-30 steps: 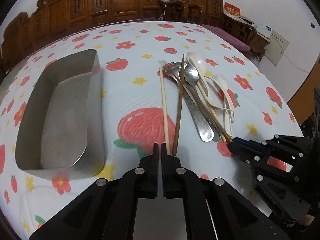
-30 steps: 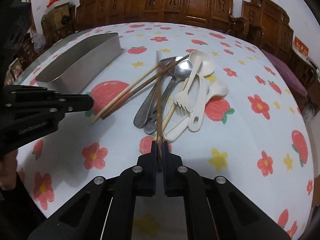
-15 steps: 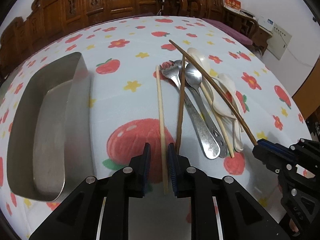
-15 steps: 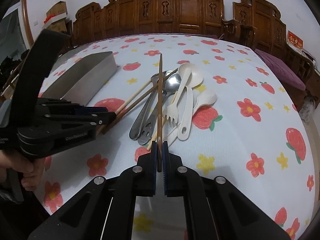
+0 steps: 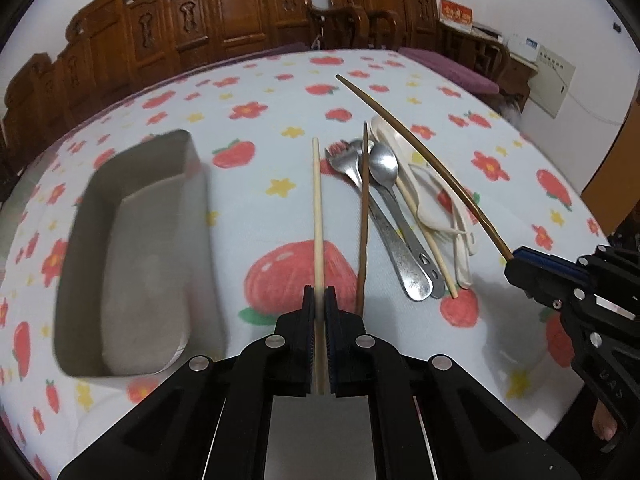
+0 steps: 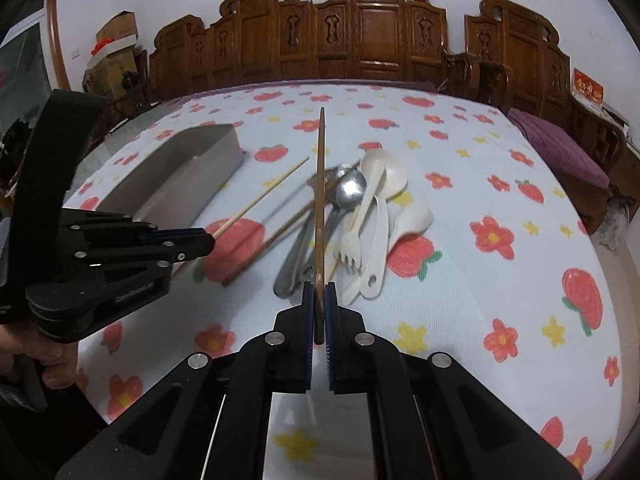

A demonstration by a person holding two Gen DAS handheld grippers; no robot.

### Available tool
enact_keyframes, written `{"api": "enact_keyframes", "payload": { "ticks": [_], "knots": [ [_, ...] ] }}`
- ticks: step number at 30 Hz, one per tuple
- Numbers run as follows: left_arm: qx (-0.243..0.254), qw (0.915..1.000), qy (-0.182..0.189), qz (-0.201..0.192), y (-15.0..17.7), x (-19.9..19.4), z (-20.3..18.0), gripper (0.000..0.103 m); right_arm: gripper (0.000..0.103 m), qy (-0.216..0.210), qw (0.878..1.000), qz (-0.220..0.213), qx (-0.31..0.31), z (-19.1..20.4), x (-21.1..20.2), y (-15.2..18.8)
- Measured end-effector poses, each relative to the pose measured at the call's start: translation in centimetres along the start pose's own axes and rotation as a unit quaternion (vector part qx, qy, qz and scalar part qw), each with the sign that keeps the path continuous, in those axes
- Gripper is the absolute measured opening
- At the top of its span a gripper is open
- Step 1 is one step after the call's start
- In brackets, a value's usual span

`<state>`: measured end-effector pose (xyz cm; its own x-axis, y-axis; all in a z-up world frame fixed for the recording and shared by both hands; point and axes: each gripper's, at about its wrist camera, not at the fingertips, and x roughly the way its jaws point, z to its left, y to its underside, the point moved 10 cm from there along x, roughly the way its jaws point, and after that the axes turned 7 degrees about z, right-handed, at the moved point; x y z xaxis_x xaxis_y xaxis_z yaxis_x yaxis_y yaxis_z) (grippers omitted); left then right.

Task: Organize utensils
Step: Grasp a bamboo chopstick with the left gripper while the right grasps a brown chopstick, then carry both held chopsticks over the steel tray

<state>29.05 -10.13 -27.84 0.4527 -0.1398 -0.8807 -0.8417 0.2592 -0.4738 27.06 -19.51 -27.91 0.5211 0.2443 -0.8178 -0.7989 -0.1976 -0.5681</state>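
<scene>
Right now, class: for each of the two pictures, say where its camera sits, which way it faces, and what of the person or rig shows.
Left wrist: on the left gripper, looking down across the table; it pinches the pale chopstick; the right gripper shows at right.
Right wrist: on the right gripper, pinching the dark chopstick; the left gripper and a hand show at left.
Shared: the metal tray and the utensil pile.

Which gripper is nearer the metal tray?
Left. The left gripper, shut on a light chopstick, sits just beside the tray; the right gripper, holding a dark chopstick, is beyond the utensil pile.
</scene>
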Motion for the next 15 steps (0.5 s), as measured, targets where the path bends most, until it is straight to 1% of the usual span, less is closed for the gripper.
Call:
{"api": "enact_keyframes", "payload": {
  "ticks": [8,15],
  "knots": [
    [-0.017,0.9993,-0.004,-0.033,-0.7,-4.3,2.6,0.004,0.006,-0.008,1.0,-0.01,-0.007,2.4,-1.5,-1.1],
    [-0.039,0.9983,-0.02,-0.039,-0.9,-5.6,6.7,0.004,0.006,-0.018,0.999,-0.015,-0.027,5.3,-2.2,-2.6]
  ]
}}
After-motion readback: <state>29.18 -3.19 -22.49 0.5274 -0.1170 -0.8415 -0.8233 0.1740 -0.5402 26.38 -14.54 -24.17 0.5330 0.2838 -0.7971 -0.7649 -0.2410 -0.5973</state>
